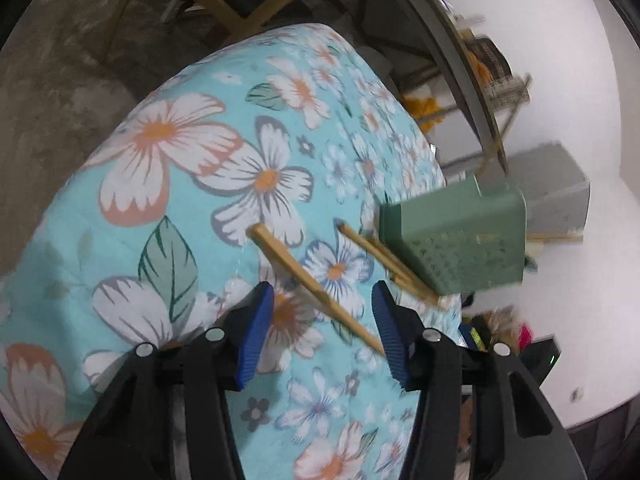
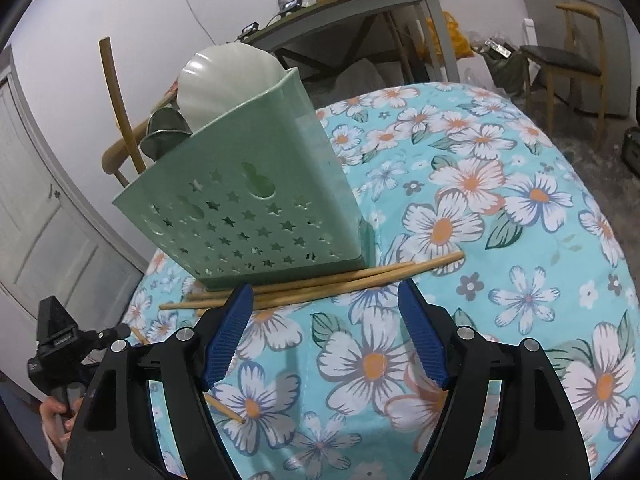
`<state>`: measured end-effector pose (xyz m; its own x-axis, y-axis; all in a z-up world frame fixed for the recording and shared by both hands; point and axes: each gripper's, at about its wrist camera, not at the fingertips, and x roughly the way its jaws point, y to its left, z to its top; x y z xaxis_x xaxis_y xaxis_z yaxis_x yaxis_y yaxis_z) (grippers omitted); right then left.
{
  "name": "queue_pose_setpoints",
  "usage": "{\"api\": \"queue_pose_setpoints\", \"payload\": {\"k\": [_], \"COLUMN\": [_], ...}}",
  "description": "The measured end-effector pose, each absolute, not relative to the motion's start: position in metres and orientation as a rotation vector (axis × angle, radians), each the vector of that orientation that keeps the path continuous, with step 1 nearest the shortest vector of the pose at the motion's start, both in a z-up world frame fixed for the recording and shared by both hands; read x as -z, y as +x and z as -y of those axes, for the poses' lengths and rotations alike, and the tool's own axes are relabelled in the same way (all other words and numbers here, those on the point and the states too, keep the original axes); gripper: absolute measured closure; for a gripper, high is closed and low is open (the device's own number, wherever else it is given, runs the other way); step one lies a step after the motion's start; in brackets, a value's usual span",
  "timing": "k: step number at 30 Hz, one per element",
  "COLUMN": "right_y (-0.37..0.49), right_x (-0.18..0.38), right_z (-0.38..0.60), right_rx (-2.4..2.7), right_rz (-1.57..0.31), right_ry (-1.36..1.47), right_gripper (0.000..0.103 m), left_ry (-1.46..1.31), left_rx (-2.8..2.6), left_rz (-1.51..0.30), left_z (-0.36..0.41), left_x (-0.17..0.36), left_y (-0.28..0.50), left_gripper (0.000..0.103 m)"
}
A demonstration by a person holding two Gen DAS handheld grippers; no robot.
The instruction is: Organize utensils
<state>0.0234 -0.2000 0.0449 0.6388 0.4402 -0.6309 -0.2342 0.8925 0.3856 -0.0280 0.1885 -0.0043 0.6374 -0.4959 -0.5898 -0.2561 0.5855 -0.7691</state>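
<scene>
Wooden chopstick lies loose on the floral-clothed table between the parted, non-gripping jaws of the left gripper, probably for pickup; right gripper gapes empty before more bamboo chopsticks beside the perforated green plastic utensil holder near the table edge.

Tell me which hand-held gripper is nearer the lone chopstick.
Left. The left hand-held gripper straddles the lone chopstick, pads not touching; the right hand-held gripper faces the green basket.
</scene>
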Motion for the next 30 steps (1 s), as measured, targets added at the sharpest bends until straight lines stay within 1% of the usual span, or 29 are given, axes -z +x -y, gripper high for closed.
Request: {"api": "queue_pose_setpoints", "payload": {"k": [2, 4, 6, 7, 8, 9, 24, 30], "right_y": [0.023, 0.022, 0.021, 0.02, 0.019, 0.018, 0.019, 0.018], "right_x": [-0.044, -0.045, -0.046, -0.046, -0.046, -0.046, -0.045, -0.044], "right_z": [0.198, 0.196, 0.196, 0.196, 0.196, 0.197, 0.216, 0.213], "right_rx": [-0.4, -0.405, -0.403, -0.405, -0.408, -0.408, -0.406, -0.411], "right_rz": [-0.793, -0.793, -0.79, -0.791, -0.791, -0.791, -0.793, -0.801], "right_ry": [0.293, 0.289, 0.287, 0.289, 0.29, 0.288, 0.372, 0.354], "right_gripper": [0.032, 0.032, 0.032, 0.032, 0.032, 0.032, 0.031, 0.031], "left_ry": [-0.995, -1.008, -1.003, -0.99, -0.975, -0.947, -0.516, -0.36], "left_rx": [0.141, 0.108, 0.055, 0.032, 0.015, -0.002, -0.069, -0.058], "left_rz": [-0.889, -0.887, -0.883, -0.881, -0.88, -0.883, -0.814, -0.777], "left_z": [-0.187, -0.183, -0.18, -0.179, -0.177, -0.175, -0.14, -0.123], "left_x": [0.005, 0.008, 0.01, 0.01, 0.01, 0.009, -0.027, -0.044], "left_y": [-0.022, -0.017, -0.013, -0.011, -0.01, -0.009, 0.006, 0.005], "left_gripper": [0.055, 0.06, 0.075, 0.078, 0.084, 0.088, 0.085, 0.084]}}
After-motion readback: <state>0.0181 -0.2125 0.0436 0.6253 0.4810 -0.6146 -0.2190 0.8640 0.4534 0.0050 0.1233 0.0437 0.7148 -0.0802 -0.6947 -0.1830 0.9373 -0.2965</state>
